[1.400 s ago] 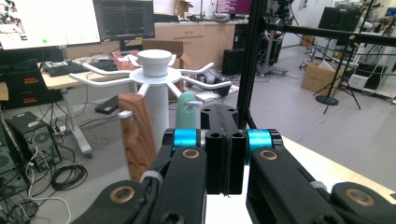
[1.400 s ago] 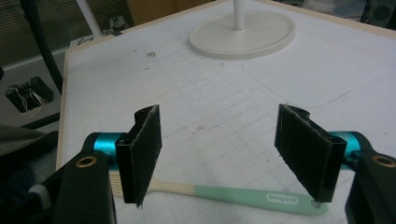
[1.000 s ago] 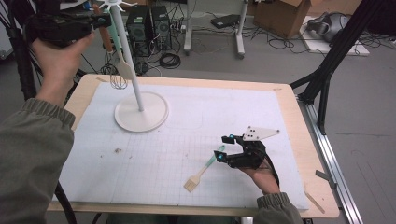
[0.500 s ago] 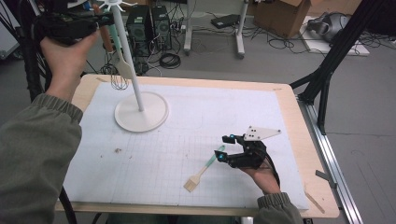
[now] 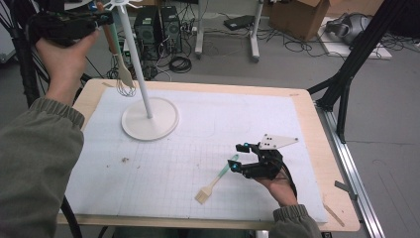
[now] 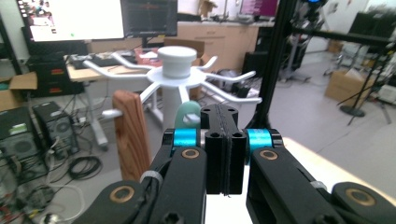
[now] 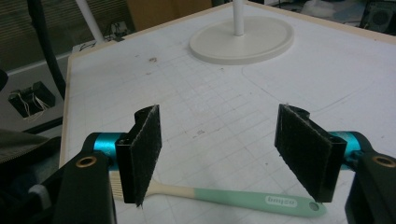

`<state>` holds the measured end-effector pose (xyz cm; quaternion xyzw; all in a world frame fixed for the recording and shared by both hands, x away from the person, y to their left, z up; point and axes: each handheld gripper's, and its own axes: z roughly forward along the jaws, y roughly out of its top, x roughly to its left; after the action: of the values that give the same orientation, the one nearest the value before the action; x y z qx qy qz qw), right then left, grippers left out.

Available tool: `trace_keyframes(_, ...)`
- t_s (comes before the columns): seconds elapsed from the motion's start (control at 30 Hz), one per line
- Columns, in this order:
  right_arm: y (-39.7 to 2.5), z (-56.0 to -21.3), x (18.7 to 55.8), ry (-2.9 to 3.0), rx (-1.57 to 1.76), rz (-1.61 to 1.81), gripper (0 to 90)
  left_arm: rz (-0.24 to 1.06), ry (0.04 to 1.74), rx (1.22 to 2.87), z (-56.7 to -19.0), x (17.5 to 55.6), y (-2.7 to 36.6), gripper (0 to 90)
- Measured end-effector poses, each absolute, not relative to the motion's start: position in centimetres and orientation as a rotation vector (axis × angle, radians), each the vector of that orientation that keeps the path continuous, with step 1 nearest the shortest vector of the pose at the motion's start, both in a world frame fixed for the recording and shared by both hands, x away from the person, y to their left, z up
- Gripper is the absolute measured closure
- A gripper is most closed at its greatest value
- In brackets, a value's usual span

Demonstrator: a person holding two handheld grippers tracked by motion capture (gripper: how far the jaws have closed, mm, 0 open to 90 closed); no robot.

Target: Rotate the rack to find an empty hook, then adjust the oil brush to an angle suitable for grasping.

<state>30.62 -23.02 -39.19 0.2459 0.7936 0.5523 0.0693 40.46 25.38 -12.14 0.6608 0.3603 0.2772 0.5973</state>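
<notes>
1. While the left gripper is raised beside the top of the white rack, its jaws stand pressed together with nothing between them (best judged from the left gripper view), so it carries no load.
2. Hanging from the rack's spokes are a wooden-handled utensil and a mint-handled spatula; both dangle head down beside the pole, which suggests that hanging tools is the work in hand.
3. Right gripper: jaws wide apart, low over the white mat, straddling the mint handle of the pastry brush.
4. Pastry brush: lies flat on the mat, bristles toward the person, handle between the open pads, apparently placed for a grasp not yet made.
</notes>
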Motion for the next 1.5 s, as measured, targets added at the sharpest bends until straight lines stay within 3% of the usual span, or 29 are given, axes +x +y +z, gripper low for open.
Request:
trace_keyframes(0.53, -22.9, -39.2, 30.7, 2.388, 0.747, 1.660, 31.0, 0.662, 0.785, 1.573, -12.0, 39.1, 26.4, 84.7)
trace_keyframes(1.5, -22.6, -39.4, 30.8, 2.390, 0.769, 1.623, 31.0, 0.617, 0.673, 1.682, -16.5, 34.3, 28.5, 58.7)
